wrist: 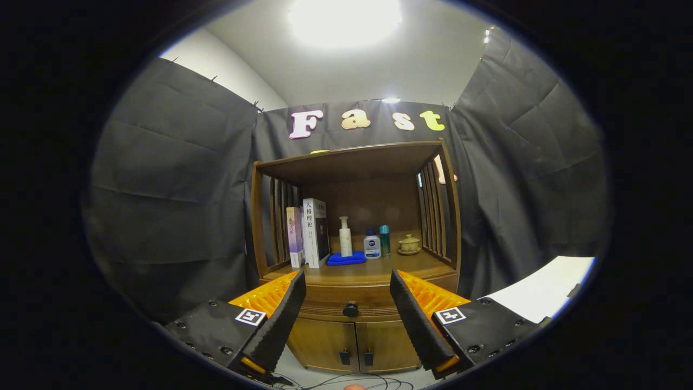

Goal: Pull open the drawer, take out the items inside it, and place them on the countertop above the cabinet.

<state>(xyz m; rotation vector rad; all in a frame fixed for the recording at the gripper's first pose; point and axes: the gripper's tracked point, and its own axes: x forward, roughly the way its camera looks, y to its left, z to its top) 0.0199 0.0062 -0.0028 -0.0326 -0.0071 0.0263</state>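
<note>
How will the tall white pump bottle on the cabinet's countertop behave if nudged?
The tall white pump bottle looks narrow-based, so probably tips easily. It stands at the folded blue cloth, perhaps unsteadily. The gripper is open, aimed at the round black drawer knob.

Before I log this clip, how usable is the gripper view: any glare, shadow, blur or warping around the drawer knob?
In the gripper view, the ceiling light blows out to white glare; the fisheye bows the cabinet posts; the shelf recess is dim but the bottles stay readable; the drawer knob is sharp, framed between the open gripper fingers.
</note>
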